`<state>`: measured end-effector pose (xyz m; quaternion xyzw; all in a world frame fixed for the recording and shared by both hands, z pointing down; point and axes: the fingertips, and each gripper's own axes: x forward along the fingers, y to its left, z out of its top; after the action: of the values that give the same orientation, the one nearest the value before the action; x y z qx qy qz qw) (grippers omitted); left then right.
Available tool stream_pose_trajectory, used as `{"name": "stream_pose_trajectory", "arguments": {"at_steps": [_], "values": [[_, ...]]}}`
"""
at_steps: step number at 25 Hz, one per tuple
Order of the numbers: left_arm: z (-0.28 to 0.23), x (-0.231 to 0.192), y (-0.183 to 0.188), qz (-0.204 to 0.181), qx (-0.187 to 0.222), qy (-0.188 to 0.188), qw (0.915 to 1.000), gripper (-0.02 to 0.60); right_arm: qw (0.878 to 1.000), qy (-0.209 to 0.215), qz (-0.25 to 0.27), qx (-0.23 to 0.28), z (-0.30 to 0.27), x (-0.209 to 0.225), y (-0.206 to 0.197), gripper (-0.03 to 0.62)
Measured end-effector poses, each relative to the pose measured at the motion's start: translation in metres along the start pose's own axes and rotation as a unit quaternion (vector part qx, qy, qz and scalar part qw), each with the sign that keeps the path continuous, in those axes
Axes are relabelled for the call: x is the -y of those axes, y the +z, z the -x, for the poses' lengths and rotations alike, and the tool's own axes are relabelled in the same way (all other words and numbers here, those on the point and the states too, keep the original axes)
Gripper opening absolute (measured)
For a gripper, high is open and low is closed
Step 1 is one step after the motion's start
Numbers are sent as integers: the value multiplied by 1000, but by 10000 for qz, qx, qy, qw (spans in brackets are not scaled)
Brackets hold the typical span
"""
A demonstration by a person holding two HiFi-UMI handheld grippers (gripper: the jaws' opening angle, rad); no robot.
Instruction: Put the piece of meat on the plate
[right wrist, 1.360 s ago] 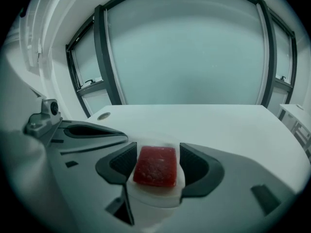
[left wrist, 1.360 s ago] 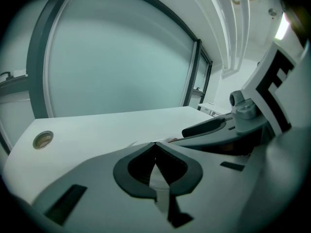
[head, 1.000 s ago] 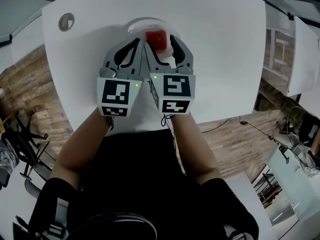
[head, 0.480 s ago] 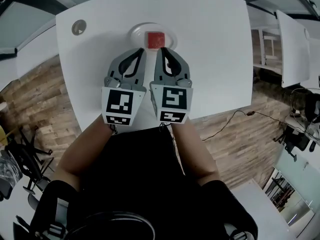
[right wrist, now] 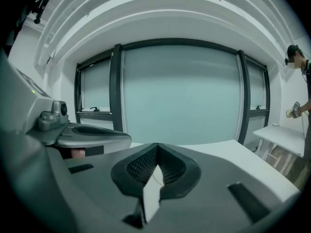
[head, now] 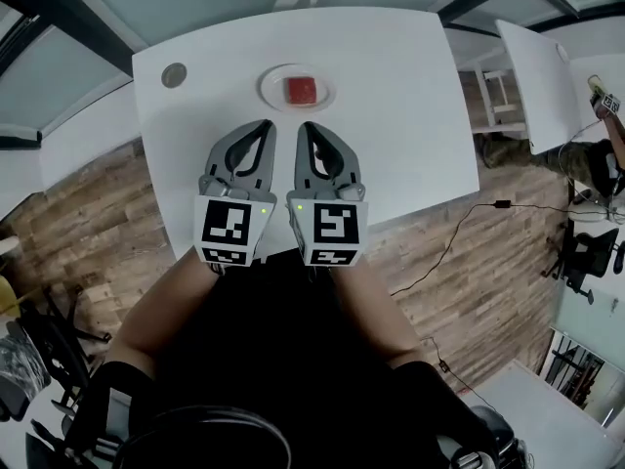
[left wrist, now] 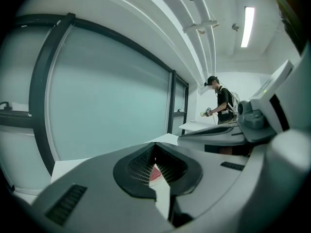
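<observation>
A red piece of meat (head: 301, 90) lies on the white plate (head: 271, 78) at the far middle of the white table (head: 410, 115). Both grippers are drawn back toward the near table edge, side by side, apart from the plate. My left gripper (head: 264, 125) has its jaws together with nothing in them; a sliver of the red meat (left wrist: 155, 174) shows past its tips in the left gripper view. My right gripper (head: 305, 127) is shut and empty too. In the right gripper view its jaws (right wrist: 156, 149) meet over bare table.
A small round metal disc (head: 174, 74) is set in the table's far left corner. A glass partition stands beyond the table. Other white tables (head: 532, 62) are at the right, where a person (left wrist: 222, 102) stands. Wooden floor surrounds the table.
The right gripper, open around the meat on the plate a second ago, has shut empty. Both grippers have pulled back and up from the plate; the meat stays on it.
</observation>
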<state>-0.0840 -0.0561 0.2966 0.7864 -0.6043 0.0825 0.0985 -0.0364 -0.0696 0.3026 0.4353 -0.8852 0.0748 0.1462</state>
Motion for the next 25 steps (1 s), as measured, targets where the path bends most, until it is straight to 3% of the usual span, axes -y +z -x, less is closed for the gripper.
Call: {"name": "stream_pose_trajectory", "arguments": {"at_steps": [16, 25], "values": [[76, 49, 66, -435, 953, -481, 9933, 3, 9926, -456, 198, 1111, 93, -28, 55, 3], [100, 50, 84, -547, 1194, -558, 9898, 3, 9864, -630, 328, 1483, 120, -39, 77, 3]]}}
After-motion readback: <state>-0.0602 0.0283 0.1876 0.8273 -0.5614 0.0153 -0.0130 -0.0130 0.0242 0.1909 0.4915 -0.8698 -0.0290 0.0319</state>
